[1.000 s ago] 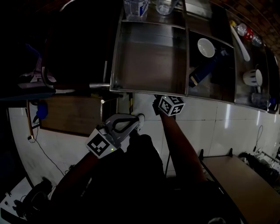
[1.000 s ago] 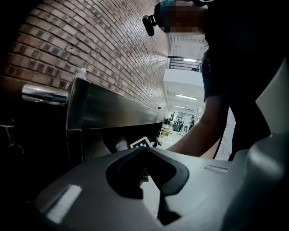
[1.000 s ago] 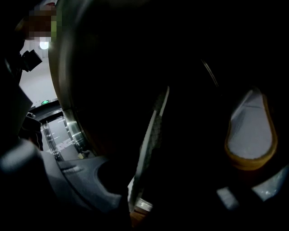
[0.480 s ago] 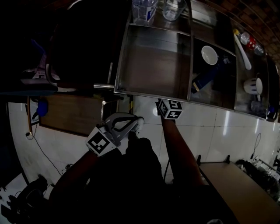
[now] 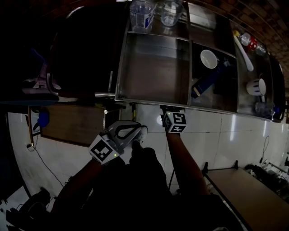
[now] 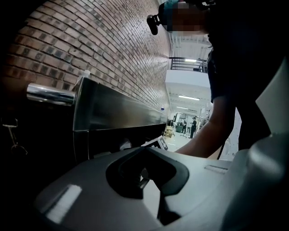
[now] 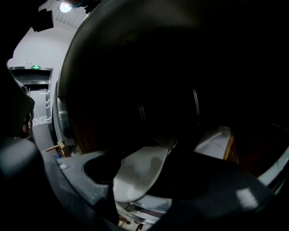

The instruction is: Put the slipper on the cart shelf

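A white slipper (image 7: 140, 173) with a ribbed sole lies inside the dark lower shelf of the steel cart (image 5: 153, 98). It sits between the jaws of my right gripper (image 7: 151, 180), which are opening, and the pads stand off it. From the head view only that gripper's marker cube (image 5: 175, 122) shows, at the cart's front edge, and the slipper is hidden. My left gripper (image 5: 141, 131) hangs lower left of the cart, over the floor, shut and holding nothing. In its own view the left gripper (image 6: 144, 176) faces the cart's side.
The cart's top tray holds a white bowl (image 5: 208, 58), a blue item (image 5: 205, 81), a plastic bottle (image 5: 141, 13), a white mug (image 5: 257, 86) and a spoon (image 5: 243, 45). The cart's handle bar (image 5: 104, 94) sticks out left. A wooden table (image 5: 244, 189) stands lower right. A second pale object (image 7: 214, 142) lies deeper in the shelf.
The head view has shifted a little. Both grippers keep about the same places, the right cube still at the cart's front edge.
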Demonstrator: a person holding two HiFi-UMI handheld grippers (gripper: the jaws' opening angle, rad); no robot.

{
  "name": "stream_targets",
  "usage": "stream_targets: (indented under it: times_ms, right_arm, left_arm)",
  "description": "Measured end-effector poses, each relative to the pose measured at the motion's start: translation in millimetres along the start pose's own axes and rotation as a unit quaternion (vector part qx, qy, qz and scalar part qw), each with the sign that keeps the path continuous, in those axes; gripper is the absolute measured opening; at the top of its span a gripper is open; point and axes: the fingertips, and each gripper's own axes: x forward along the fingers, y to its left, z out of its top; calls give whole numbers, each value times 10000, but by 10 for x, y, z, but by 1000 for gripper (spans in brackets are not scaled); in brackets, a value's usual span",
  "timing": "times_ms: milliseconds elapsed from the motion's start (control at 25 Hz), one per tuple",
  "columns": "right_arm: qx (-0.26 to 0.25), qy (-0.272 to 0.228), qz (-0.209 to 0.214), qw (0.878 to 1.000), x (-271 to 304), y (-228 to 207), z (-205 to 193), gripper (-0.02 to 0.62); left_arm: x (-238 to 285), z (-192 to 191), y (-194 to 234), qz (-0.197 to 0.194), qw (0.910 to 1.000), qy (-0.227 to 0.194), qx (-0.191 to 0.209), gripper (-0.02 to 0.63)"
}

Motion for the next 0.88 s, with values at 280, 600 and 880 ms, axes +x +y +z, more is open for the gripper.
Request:
stream_targets:
  times_ms: [280,600,880]
  right_arm:
    - [70,63,405,9991,-437,289,-28,337]
    - [-154,-33,1372,9904,-1002,1081,62,327]
    - [102,-89,2384,9711,-1156,2043,310,184]
  left_arm:
    - [-195,40,-64,30,10000,-54,68,3]
    - [-514,18,-106,157,9997,-189,-76,3]
    - [-1018,-28,44,363,9989,-273,-95,3]
